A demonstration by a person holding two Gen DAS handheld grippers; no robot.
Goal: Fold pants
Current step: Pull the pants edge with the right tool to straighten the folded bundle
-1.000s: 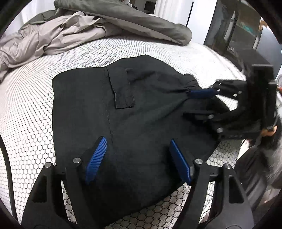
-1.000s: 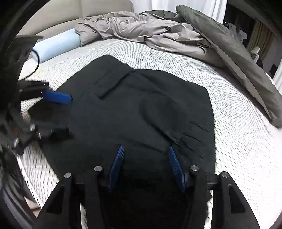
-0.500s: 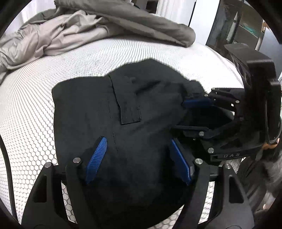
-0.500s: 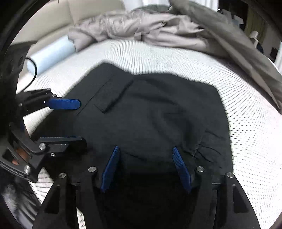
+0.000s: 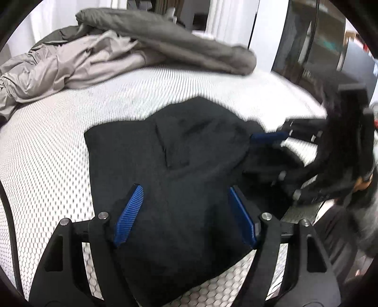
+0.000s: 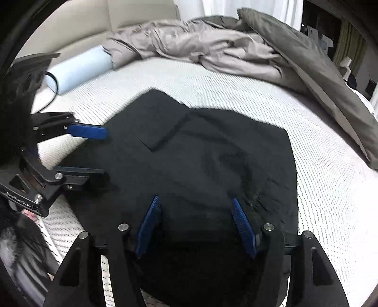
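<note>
1. White honeycomb-textured mattress is lying beneath both grippers.
2. Rumpled grey duvet is sitting ahead.
3. Pale blue bolster is lying ahead-left, against a beige headboard.
4. White curtains are hanging beyond.

One marking can be read — white lettering resembling "CenRoboLAI", printed on the black frame of the left gripper in the right wrist view. Its last letters are uncertain. Nothing else legible is shown.
</note>
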